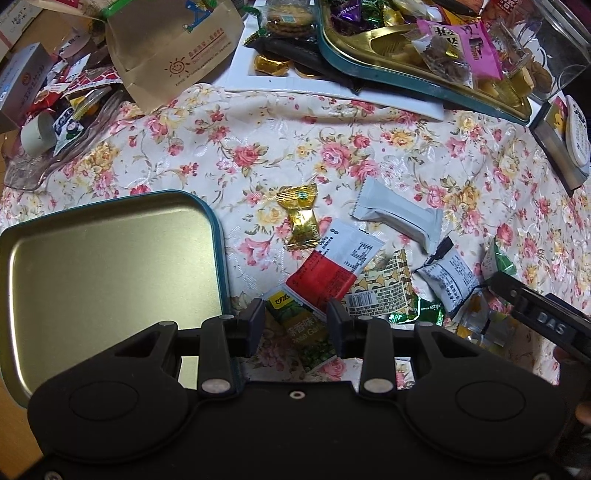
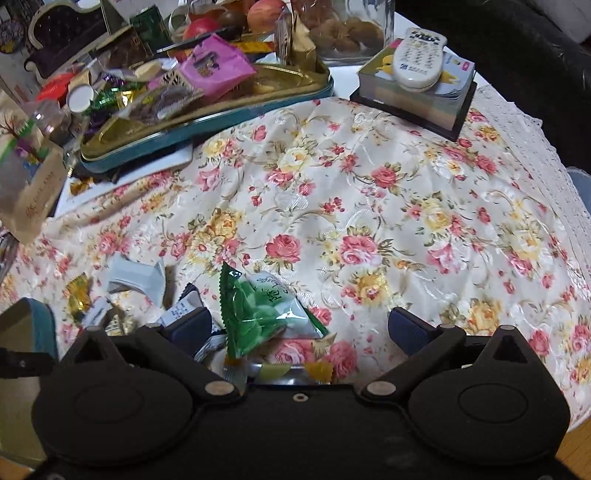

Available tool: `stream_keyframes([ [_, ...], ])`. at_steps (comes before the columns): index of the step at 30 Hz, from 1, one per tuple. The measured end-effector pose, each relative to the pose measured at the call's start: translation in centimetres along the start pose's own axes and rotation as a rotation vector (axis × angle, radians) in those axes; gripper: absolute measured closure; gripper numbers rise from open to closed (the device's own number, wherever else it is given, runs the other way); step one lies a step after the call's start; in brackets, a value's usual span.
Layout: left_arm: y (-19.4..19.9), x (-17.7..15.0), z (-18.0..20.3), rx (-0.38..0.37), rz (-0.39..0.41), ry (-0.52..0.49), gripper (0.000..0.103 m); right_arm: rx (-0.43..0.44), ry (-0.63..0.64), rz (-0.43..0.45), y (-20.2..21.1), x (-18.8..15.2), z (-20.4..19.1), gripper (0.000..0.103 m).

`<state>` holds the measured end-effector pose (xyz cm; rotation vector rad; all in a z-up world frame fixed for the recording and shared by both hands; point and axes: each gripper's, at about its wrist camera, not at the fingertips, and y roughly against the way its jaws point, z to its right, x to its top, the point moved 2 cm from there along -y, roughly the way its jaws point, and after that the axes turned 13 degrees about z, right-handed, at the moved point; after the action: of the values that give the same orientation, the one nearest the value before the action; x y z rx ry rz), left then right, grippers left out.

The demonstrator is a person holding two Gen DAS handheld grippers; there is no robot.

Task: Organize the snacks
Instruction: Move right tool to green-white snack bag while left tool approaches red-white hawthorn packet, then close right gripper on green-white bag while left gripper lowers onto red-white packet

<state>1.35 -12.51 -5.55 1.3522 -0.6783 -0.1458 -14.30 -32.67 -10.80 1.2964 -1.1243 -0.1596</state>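
Loose snacks lie on the floral tablecloth. Among them are a gold candy, a white packet, a red-and-white packet and a small black-printed packet. My left gripper points down, open, its fingers either side of a yellow-green pea packet lying flat under the red one's corner. An empty gold-lined tin sits just left of it. My right gripper stands wide open over a green triangular packet. Its black body shows at the left wrist view's right edge.
At the back is a teal tin tray piled with sweets, resting on a white tray. A brown paper bag and a glass dish crowd the back left. A remote lies on a block of books beside a glass jar.
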Motion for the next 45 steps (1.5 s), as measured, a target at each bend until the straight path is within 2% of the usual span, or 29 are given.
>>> stream_keyframes([
  [5,-0.6,0.5,0.3,-0.032,0.007,0.001,0.058,-0.030,-0.008,-0.039,-1.8,-0.4,0.2,0.000],
  [11,-2.1,0.4,1.1,-0.030,-0.020,-0.005,0.058,-0.058,0.012,-0.063,-2.9,-1.0,0.3,0.000],
  [16,-2.7,0.3,1.6,-0.029,-0.025,-0.017,0.058,-0.101,0.075,-0.036,-3.2,-1.5,-0.2,0.000],
  [22,-3.1,0.5,1.9,-0.022,-0.022,-0.020,0.058,-0.150,0.021,0.010,-3.0,-1.9,-0.3,0.000],
  [29,-3.4,0.5,1.9,-0.021,-0.031,-0.027,0.058,-0.144,0.021,0.008,-2.7,-1.8,-0.4,0.000],
  [30,-3.5,0.5,1.9,-0.019,-0.030,-0.026,0.058,-0.145,0.020,0.010,-2.6,-1.8,-0.4,0.003],
  [32,-3.6,0.5,1.9,-0.016,-0.032,-0.023,0.058,-0.141,0.027,0.023,-2.2,-1.7,-0.7,0.018],
  [34,-3.8,0.5,1.9,-0.017,-0.034,-0.021,0.058,-0.126,0.052,0.028,-1.8,-1.5,-1.1,0.039],
  [36,-3.9,0.4,2.1,-0.015,-0.036,-0.026,0.058,-0.108,0.076,0.027,-1.6,-1.4,-1.6,0.049],
  [40,-4.2,0.3,2.4,-0.008,-0.041,-0.039,0.058,-0.089,0.045,0.017,-1.5,-1.2,-1.3,0.051],
  [45,-4.3,0.5,2.2,-0.026,-0.040,-0.029,0.059,-0.035,-0.078,-0.024,-1.3,-0.6,-0.2,0.052],
])
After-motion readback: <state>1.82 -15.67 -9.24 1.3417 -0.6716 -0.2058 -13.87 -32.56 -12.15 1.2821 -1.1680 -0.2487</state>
